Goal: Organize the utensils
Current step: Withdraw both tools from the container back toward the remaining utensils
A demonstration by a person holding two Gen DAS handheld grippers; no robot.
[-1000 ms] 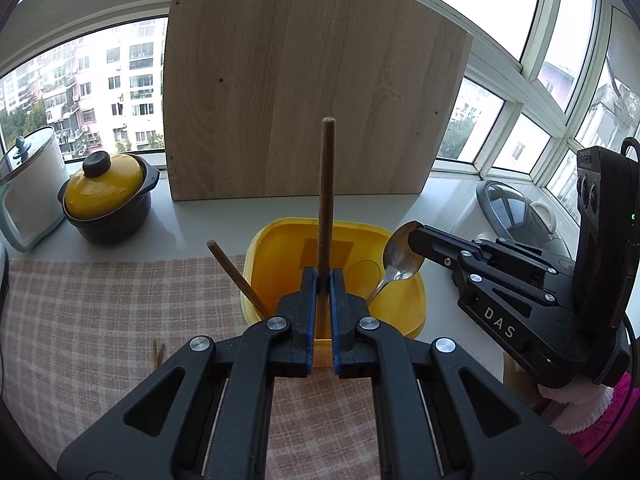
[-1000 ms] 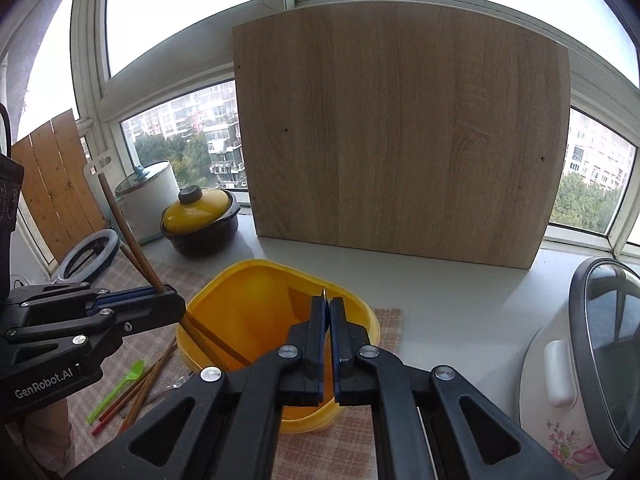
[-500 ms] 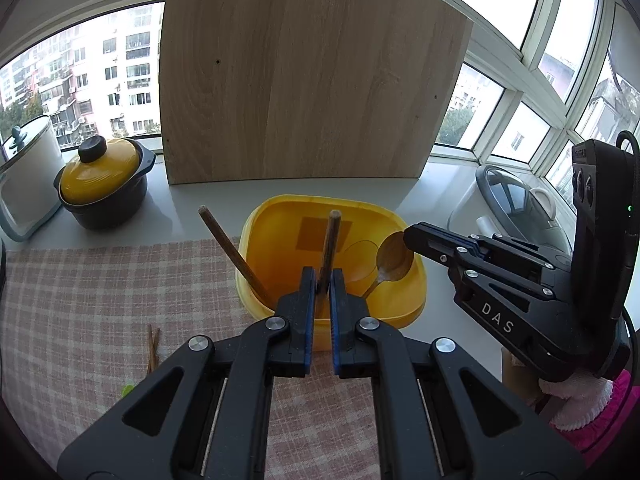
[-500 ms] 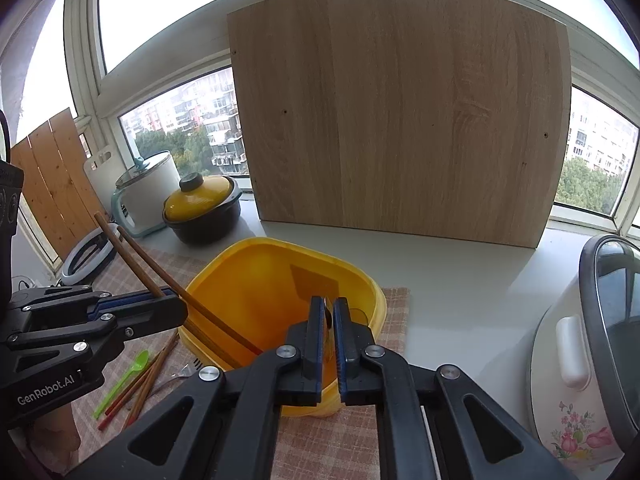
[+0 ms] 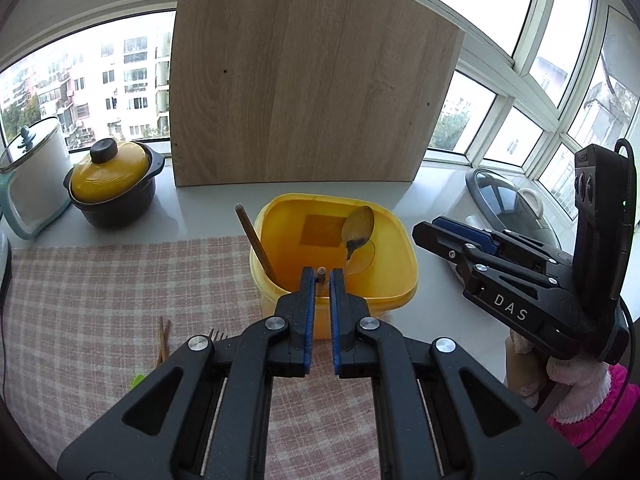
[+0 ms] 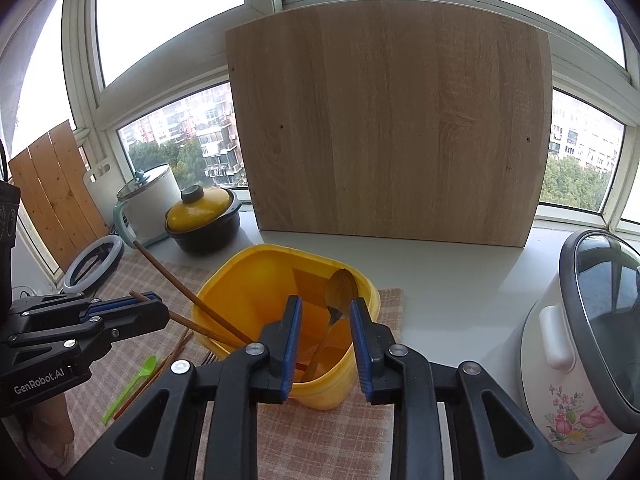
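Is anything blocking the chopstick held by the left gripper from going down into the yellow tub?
Nothing visible. The left gripper is shut on a chopstick already slanting into the open tub. The spoon leans against the far side, clear of it.

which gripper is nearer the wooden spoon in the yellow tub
Right. The right gripper, open, frames the wooden spoon in the yellow tub; the left gripper, holding a chopstick, sits beyond the tub's far side.
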